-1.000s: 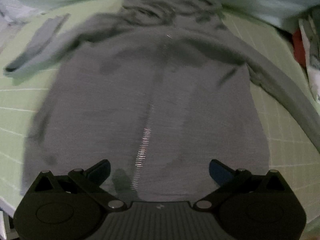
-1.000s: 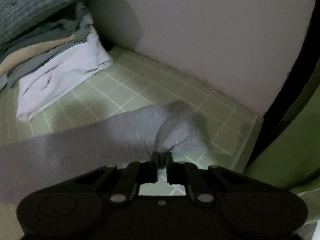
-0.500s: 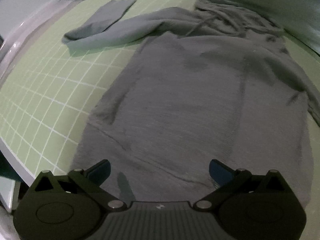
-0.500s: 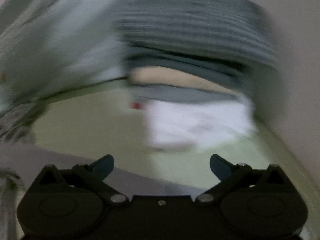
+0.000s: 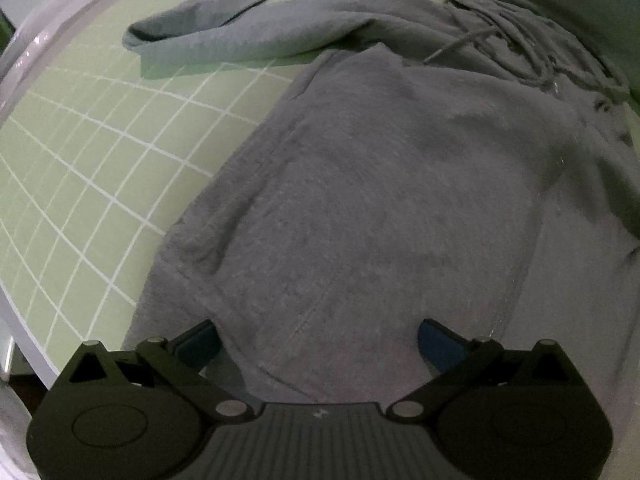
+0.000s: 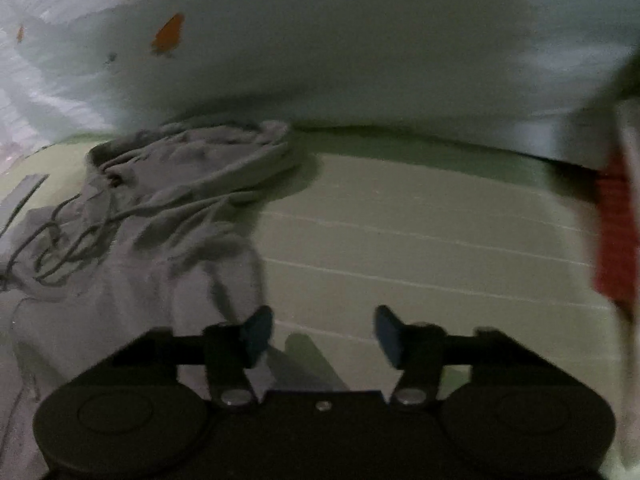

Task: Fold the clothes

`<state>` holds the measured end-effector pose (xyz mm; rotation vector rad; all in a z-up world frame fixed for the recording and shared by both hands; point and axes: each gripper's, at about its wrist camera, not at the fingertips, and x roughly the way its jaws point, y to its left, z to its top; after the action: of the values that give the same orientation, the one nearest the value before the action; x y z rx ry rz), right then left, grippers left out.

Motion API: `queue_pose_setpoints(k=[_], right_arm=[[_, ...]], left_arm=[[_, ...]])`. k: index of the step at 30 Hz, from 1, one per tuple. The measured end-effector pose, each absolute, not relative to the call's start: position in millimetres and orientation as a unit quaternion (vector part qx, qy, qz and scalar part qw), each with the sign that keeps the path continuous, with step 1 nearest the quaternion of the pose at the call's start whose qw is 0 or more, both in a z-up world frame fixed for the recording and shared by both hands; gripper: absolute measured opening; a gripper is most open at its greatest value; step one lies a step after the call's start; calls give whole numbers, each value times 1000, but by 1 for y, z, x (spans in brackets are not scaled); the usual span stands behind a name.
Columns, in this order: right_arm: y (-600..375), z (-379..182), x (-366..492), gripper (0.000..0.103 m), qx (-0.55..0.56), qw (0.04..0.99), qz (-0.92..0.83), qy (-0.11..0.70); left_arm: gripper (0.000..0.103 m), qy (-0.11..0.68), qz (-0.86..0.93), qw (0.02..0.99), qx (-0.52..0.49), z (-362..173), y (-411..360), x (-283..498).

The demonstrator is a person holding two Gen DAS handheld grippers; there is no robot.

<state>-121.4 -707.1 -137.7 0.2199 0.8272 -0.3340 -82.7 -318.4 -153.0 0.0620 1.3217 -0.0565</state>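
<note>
A grey hooded sweatshirt (image 5: pixel 380 200) lies flat on a green gridded mat (image 5: pixel 80 160). Its left sleeve (image 5: pixel 240 36) stretches out to the upper left and doubles back at the cuff. My left gripper (image 5: pixel 318 336) hovers over the hem, jaws wide open, nothing between them. In the right wrist view the crumpled hood (image 6: pixel 192 160) with its drawstrings lies at left. My right gripper (image 6: pixel 320 334) hangs over the mat beside the sweatshirt's shoulder; its jaws are closing with nothing between them.
A pale bedcover (image 6: pixel 360 60) with orange marks is heaped behind the mat. Something red (image 6: pixel 614 232) stands at the right edge of the right wrist view. The mat's white rim (image 5: pixel 24 60) curves along the left.
My right gripper let go of the sleeve cuff, opened wide and swung left from the clothes pile to the hood. My left gripper slid left along the hem.
</note>
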Motion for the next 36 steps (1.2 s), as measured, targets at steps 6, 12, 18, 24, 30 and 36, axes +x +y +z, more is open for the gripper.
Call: queue_pose_setpoints(k=[6,12,18,24,30,36], right_arm=[[-700,-145,-104,36,91,902,-98,411],[-680,-143,-97,2,30,902,-55,426],[-677,-140,-87,0,-43,902,-92,421],[-678,-138,-86,3,-31,896,-167,410],[-652,-129,-119,73,8,895,-211,392],[-572,-128,-197,84,51,892,-207,398]], left_arm=[[103,612,-29,790,31,-153,-316,-87],[103,605,-30,795,32,-153,-313,-93],[103,592,-34,805,33,-154,-312,-100],[103,582,-41,812,34,-153,-312,-102],[103,570,-46,820,36,-150,-314,-104],[103,569,-68,819,39,-146,-304,-111]])
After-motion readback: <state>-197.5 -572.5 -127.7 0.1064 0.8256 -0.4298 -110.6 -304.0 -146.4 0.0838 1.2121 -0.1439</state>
